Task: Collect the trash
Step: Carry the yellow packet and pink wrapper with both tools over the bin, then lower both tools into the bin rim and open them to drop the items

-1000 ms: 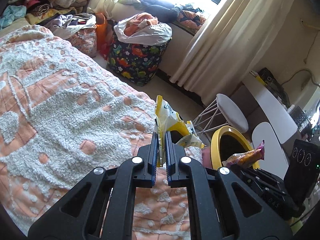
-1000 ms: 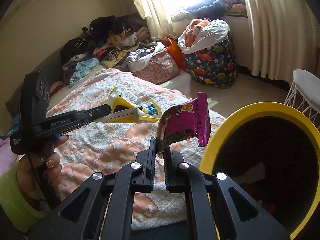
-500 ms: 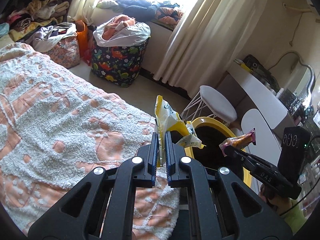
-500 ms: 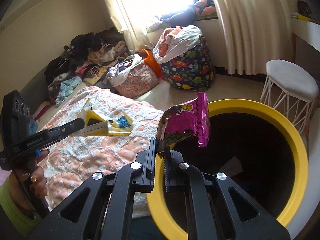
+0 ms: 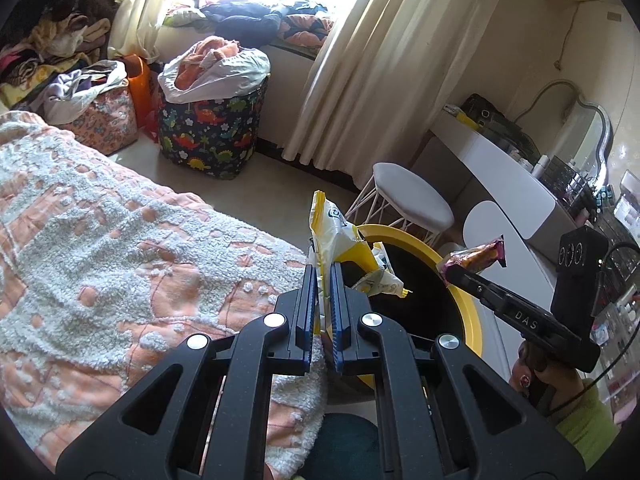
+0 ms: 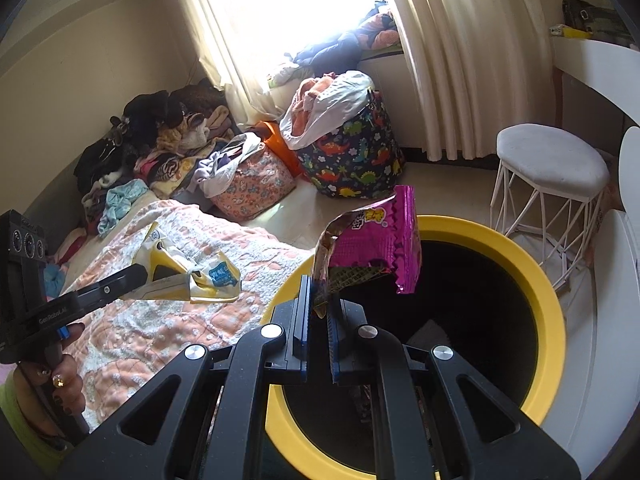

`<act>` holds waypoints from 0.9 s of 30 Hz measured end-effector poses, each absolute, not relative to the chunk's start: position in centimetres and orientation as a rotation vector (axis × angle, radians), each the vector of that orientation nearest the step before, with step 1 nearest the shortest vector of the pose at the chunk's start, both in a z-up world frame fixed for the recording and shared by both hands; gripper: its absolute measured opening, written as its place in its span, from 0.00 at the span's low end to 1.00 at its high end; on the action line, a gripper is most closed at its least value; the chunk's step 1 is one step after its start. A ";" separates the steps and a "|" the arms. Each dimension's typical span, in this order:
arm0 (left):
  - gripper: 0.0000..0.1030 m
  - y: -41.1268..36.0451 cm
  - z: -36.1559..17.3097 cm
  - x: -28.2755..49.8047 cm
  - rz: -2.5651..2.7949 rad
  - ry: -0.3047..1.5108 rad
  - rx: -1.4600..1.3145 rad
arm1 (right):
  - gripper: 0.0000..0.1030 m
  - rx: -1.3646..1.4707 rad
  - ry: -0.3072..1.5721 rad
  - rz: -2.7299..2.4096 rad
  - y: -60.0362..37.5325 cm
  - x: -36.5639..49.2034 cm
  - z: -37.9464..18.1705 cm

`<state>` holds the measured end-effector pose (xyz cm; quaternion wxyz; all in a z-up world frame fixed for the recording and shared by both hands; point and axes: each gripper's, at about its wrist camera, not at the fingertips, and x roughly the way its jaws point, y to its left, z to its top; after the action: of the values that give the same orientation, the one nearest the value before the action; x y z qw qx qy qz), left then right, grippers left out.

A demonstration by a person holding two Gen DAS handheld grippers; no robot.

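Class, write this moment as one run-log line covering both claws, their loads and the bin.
left claw: shut on yellow wrapper | right claw: shut on magenta snack wrapper, over yellow-rimmed bin | nothing released yet

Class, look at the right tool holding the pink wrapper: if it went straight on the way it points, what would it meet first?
Most likely the bin: the right tool, shut on the pink wrapper, points over the bin's yellow rim toward its dark opening. Depth is unclear, so it may reach the far inner wall first.
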<state>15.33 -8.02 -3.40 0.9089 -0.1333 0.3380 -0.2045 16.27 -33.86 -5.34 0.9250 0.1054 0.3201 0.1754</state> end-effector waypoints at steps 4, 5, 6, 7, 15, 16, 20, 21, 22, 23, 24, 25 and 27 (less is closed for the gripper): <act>0.04 -9.0 -3.1 14.9 -0.440 0.693 -0.257 | 0.07 0.220 0.641 0.347 -34.6 16.0 -4.8; 0.04 -9.2 -3.0 14.8 -0.443 0.691 -0.252 | 0.07 0.220 0.636 0.342 -34.7 15.9 -4.7; 0.04 -9.4 -3.0 14.7 -0.447 0.691 -0.250 | 0.07 0.220 0.632 0.340 -34.8 15.8 -4.4; 0.04 -9.6 -2.9 14.6 -0.451 0.691 -0.249 | 0.07 0.221 0.628 0.338 -35.0 15.7 -4.3; 0.04 -11.3 -2.6 13.9 -0.479 0.686 -0.215 | 0.07 0.223 0.603 0.319 -36.4 14.8 -3.6; 0.04 -11.5 -2.6 13.8 -0.482 0.686 -0.212 | 0.07 0.222 0.601 0.317 -36.5 14.7 -3.5; 0.04 -12.2 -2.7 13.6 -0.494 0.687 -0.193 | 0.07 0.223 0.594 0.306 -36.8 14.4 -3.4; 0.04 -12.4 -2.7 13.6 -0.497 0.688 -0.187 | 0.07 0.226 0.594 0.306 -36.9 14.4 -3.4; 0.04 -12.6 -2.7 13.5 -0.499 0.690 -0.183 | 0.07 0.228 0.593 0.304 -37.1 14.4 -3.4; 0.04 -12.8 -2.7 13.5 -0.502 0.691 -0.178 | 0.07 0.227 0.593 0.300 -37.2 14.3 -3.4; 0.04 -13.0 -2.7 13.4 -0.505 0.692 -0.173 | 0.07 0.224 0.592 0.296 -37.3 14.3 -3.3; 0.04 -13.2 -2.8 13.5 -0.508 0.694 -0.168 | 0.07 0.222 0.592 0.293 -37.5 14.3 -3.4; 0.04 -13.6 -2.9 13.5 -0.514 0.698 -0.156 | 0.07 0.222 0.592 0.286 -37.7 14.4 -3.4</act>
<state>13.45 -13.59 -2.86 0.9047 -0.0755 0.3376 -0.2488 14.36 -37.71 -3.36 0.9405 0.1086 0.2899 0.1400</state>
